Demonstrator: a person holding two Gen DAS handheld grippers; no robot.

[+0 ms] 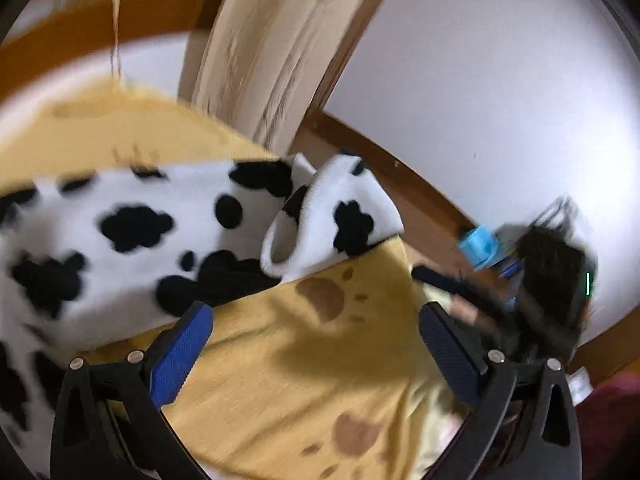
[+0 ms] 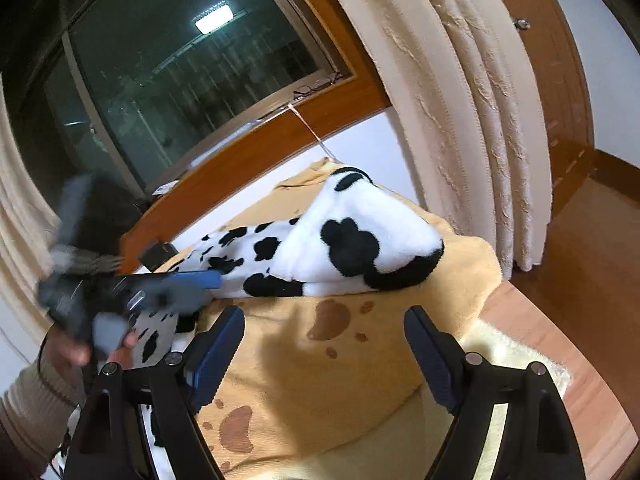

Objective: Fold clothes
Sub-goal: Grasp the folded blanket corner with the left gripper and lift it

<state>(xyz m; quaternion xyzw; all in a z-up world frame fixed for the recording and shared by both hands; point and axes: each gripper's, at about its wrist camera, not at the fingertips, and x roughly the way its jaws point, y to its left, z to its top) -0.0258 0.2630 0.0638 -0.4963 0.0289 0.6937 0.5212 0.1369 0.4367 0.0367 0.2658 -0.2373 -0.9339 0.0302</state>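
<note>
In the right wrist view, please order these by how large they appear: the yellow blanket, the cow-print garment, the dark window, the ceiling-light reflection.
Largest to smallest, as they appear:
1. yellow blanket
2. dark window, close to the blanket; this order is unsure
3. cow-print garment
4. ceiling-light reflection

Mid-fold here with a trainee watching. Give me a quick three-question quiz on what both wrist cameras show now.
1. True or false: the right gripper holds the cow-print garment.
2. What does the garment lie on? A) bare floor B) yellow blanket C) a chair
3. Fill in: behind the blanket hangs a cream ____.

Key: 1. False: its jaws stand open and empty over the blanket. 2. B. 3. curtain.
</note>
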